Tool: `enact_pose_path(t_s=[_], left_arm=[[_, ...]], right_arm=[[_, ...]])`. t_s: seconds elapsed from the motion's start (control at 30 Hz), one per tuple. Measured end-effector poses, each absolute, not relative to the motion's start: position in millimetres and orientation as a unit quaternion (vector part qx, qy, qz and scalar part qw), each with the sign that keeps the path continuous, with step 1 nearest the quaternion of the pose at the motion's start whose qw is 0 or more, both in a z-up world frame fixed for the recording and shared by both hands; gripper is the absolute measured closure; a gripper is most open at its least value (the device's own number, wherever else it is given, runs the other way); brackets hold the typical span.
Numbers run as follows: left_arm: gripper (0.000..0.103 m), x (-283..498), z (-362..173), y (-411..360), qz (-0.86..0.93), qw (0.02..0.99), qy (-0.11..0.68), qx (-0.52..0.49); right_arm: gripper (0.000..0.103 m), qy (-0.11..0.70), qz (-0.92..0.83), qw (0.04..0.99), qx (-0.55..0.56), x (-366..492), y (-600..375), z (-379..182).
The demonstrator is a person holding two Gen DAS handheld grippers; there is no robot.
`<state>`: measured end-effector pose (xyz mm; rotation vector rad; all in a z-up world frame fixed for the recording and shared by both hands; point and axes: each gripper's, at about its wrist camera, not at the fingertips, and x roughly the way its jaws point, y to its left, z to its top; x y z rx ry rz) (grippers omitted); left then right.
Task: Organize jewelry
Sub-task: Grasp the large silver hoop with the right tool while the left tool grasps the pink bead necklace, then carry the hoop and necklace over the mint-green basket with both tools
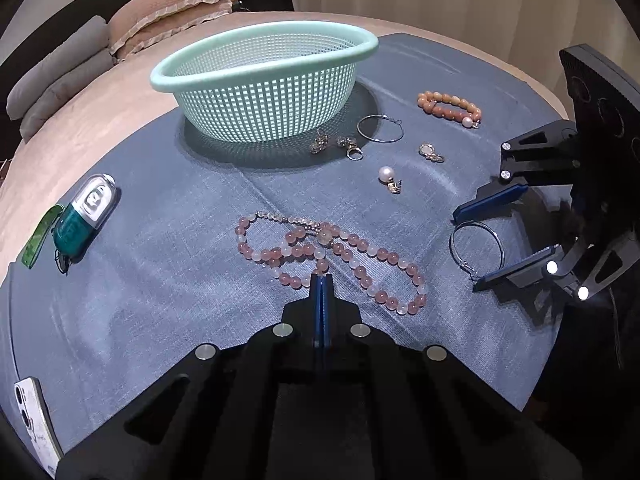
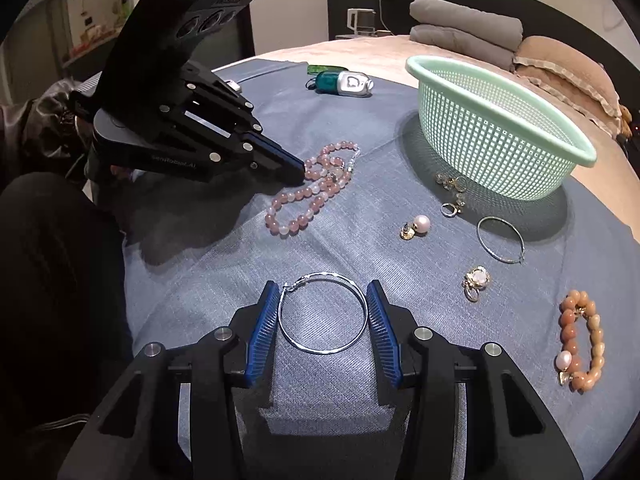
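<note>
Jewelry lies scattered on a blue cloth (image 2: 224,264) spread over a bed. The left gripper (image 1: 322,278) has its jaws pressed together on a pink and white bead necklace (image 1: 332,254) at the cloth's middle. The right gripper (image 2: 323,314) has its jaws apart, flanking a silver hoop earring (image 2: 323,313) that lies flat between them without touching. From that hoop, a mint green mesh basket (image 2: 496,136) stands at 1 o'clock, a pearl earring (image 2: 418,226) lies at 1 o'clock nearer, a second hoop (image 2: 501,239) at 2 o'clock, and an orange bead bracelet (image 2: 580,340) at 3 o'clock.
</note>
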<state>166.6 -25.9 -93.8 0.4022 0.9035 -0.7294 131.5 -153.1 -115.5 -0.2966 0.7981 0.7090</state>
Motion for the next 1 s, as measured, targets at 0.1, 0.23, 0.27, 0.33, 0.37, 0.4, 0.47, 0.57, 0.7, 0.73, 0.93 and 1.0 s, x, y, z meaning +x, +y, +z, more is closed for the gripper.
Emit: enact_pose_path(t_s=[0.1, 0.23, 0.27, 0.33, 0.37, 0.4, 0.47, 0.57, 0.7, 0.73, 0.93, 1.0], left_arm=[[0.068, 163.7, -90.1, -26.3, -0.345, 0.82, 0.413, 0.196], [0.035, 159.1, -81.7, -26.0, -0.346, 0.828, 0.389, 0.206], [0.032, 160.4, -80.7, -26.7, -0.342, 0.831, 0.386, 0.207], [0.028, 165.3, -79.8, -28.3, -0.342, 0.835, 0.38, 0.202], [0.027, 169.3, -80.3, -29.6, -0.345, 0.835, 0.382, 0.197], [0.027, 173.4, -81.4, -31.1, -0.351, 0.832, 0.385, 0.19], [0.027, 180.7, -86.4, -35.2, -0.357, 0.826, 0.395, 0.186], [0.032, 191.9, -97.1, -38.1, -0.364, 0.82, 0.408, 0.169], [0.089, 199.1, -98.6, -41.8, -0.35, 0.817, 0.427, 0.163], [0.092, 198.6, -98.8, -42.0, -0.352, 0.816, 0.428, 0.167], [0.095, 191.1, -96.2, -45.9, -0.348, 0.81, 0.432, 0.191], [0.095, 191.6, -94.7, -44.9, -0.351, 0.806, 0.44, 0.184]], right_arm=[[0.06, 0.379, 0.337, 0.85, -0.141, 131.5, -152.9, -115.9], [0.06, 0.38, 0.338, 0.85, -0.137, 131.6, -153.0, -116.3], [0.06, 0.38, 0.338, 0.85, -0.136, 131.7, -153.1, -116.5], [0.06, 0.38, 0.339, 0.851, -0.132, 131.7, -153.7, -117.1], [0.06, 0.379, 0.339, 0.851, -0.13, 131.3, -154.4, -117.4], [0.06, 0.378, 0.339, 0.852, -0.129, 130.7, -155.0, -117.3], [0.06, 0.377, 0.338, 0.852, -0.131, 130.2, -154.9, -117.2], [0.06, 0.377, 0.34, 0.852, -0.129, 130.4, -155.8, -117.8], [0.06, 0.376, 0.341, 0.852, -0.128, 129.3, -158.1, -117.9], [0.06, 0.376, 0.341, 0.852, -0.128, 129.5, -158.3, -117.7], [0.06, 0.374, 0.321, 0.86, -0.133, 128.9, -157.1, -115.6], [0.06, 0.372, 0.316, 0.864, -0.126, 128.3, -158.7, -113.8]])
